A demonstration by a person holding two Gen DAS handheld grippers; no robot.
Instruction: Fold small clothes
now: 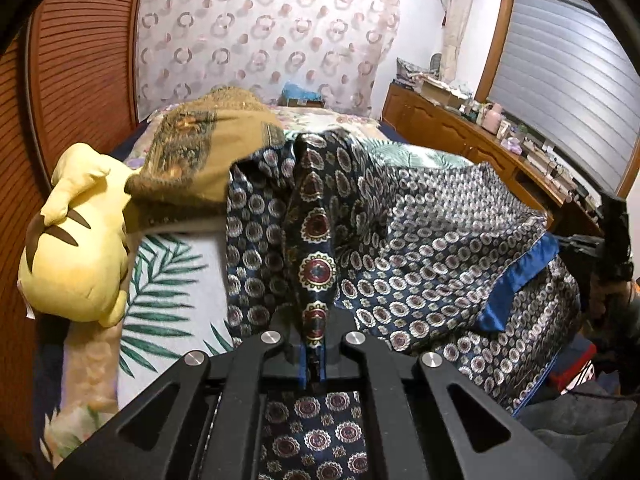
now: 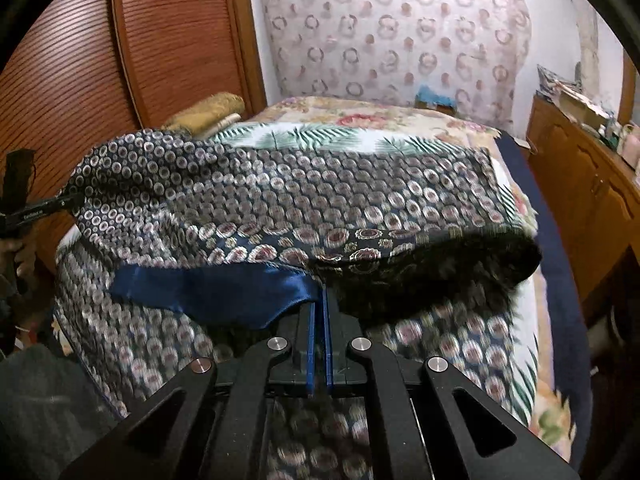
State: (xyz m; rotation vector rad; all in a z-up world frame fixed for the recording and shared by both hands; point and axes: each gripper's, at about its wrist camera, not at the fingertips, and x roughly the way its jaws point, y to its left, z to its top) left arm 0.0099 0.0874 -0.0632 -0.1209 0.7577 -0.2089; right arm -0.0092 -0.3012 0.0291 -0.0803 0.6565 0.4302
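Cloth (image 1: 420, 240) with round flower dots lies bunched up on the bed (image 1: 172, 280). Left tool (image 1: 314, 354) pinches one bunched-up part of it tight. Right tool (image 2: 319, 320) pinches its shiny blue edge. Near the cloth sit a yellow plush toy (image 1: 76, 240) and a brown blanket (image 1: 200, 152).

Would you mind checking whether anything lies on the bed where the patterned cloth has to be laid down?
Nothing visible blocks it: both tongs already grip the patterned cloth; the yellow plush and brown cushion sit off to the left side.
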